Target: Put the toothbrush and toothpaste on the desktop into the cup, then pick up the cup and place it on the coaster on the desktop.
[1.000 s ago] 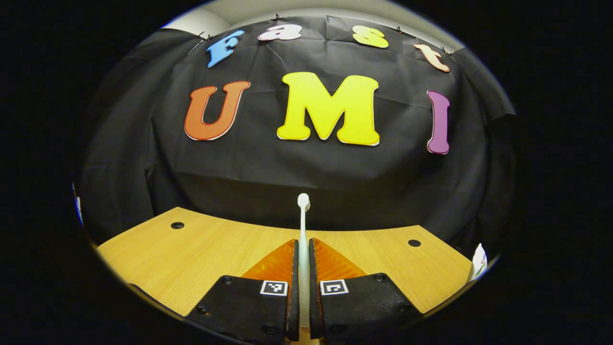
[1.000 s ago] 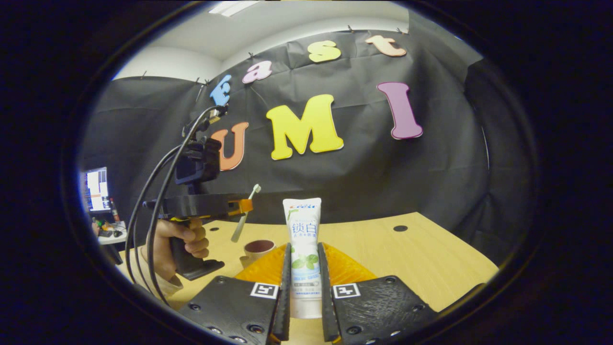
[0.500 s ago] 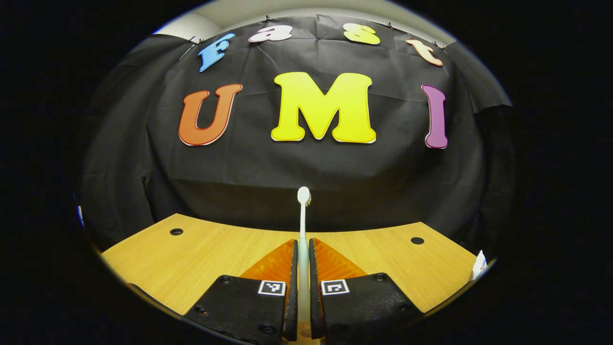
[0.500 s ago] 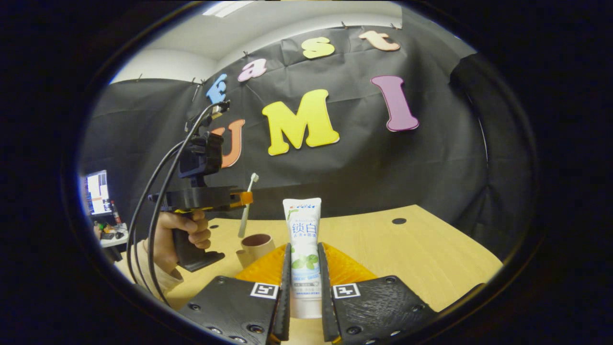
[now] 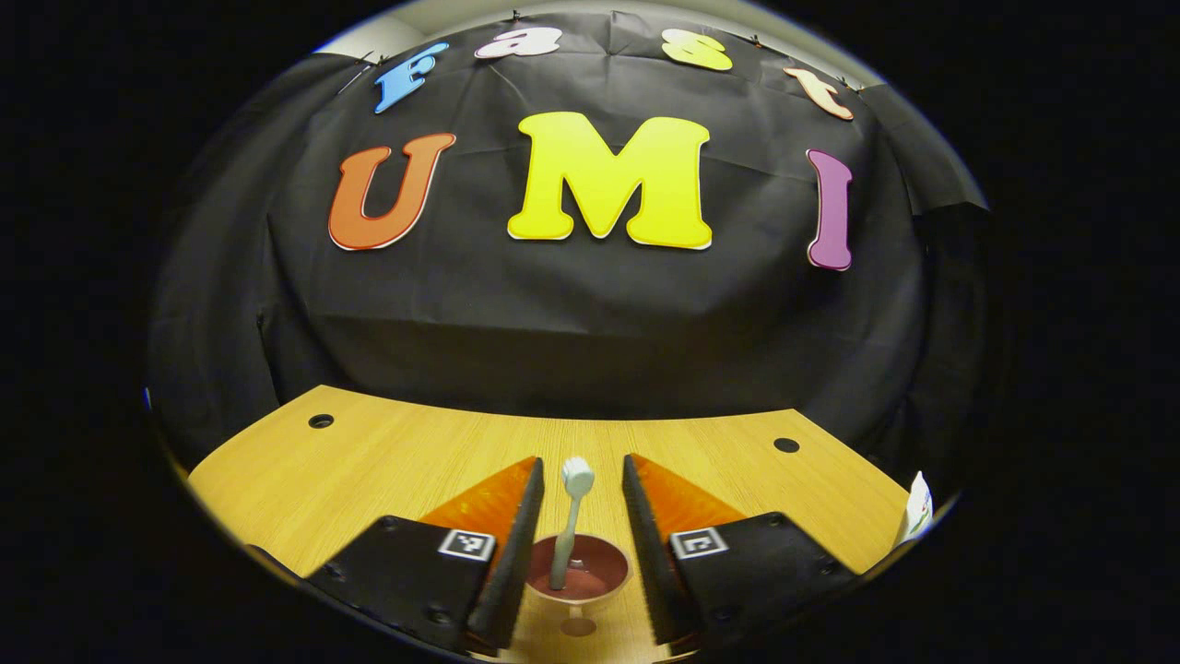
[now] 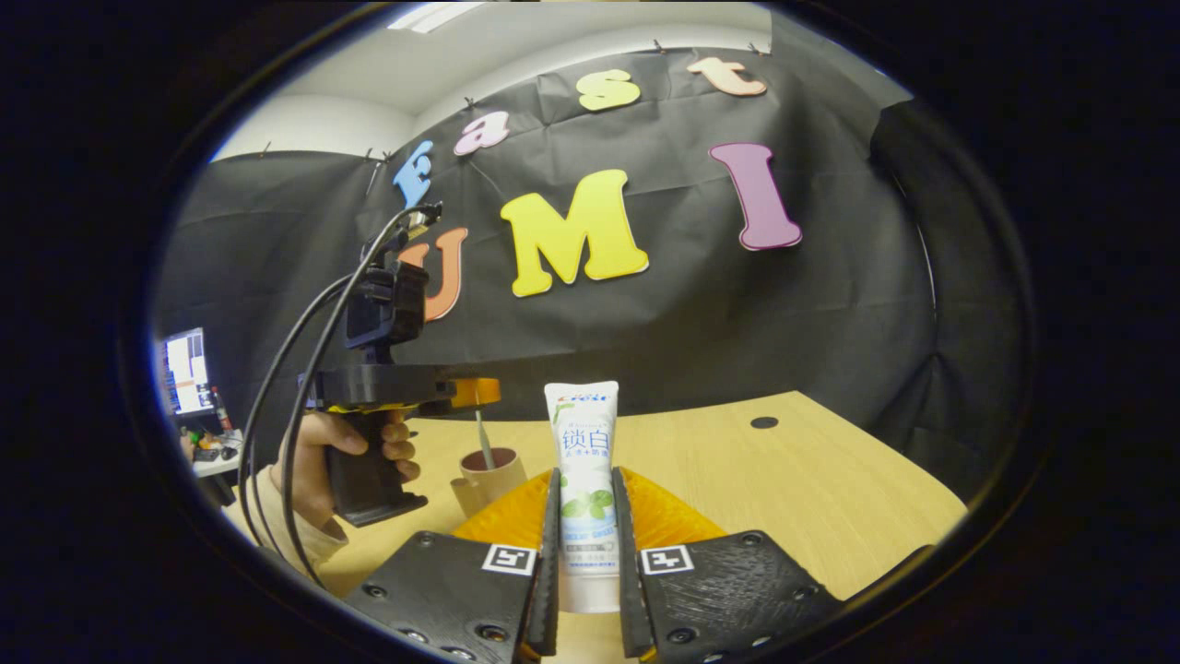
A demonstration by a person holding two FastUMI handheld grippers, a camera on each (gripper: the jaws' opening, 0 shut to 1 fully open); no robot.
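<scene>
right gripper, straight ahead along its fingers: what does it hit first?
Beyond the toothpaste held in the right gripper, the way looks free over the desktop to the wall cloth; depth unclear.

In the left gripper view the tool (image 5: 581, 498) hangs over the table (image 5: 369, 470) with its two fingers spread wide apart. Between them, directly below, stands the cup (image 5: 579, 576), its dark reddish inside showing from above. The toothbrush (image 5: 567, 535) stands in the cup, handle end down, head up — touched by neither finger. Off at the far right edge, well apart from the tool, a white tube end (image 5: 917, 507) pokes in — what it is cannot be told.
</scene>
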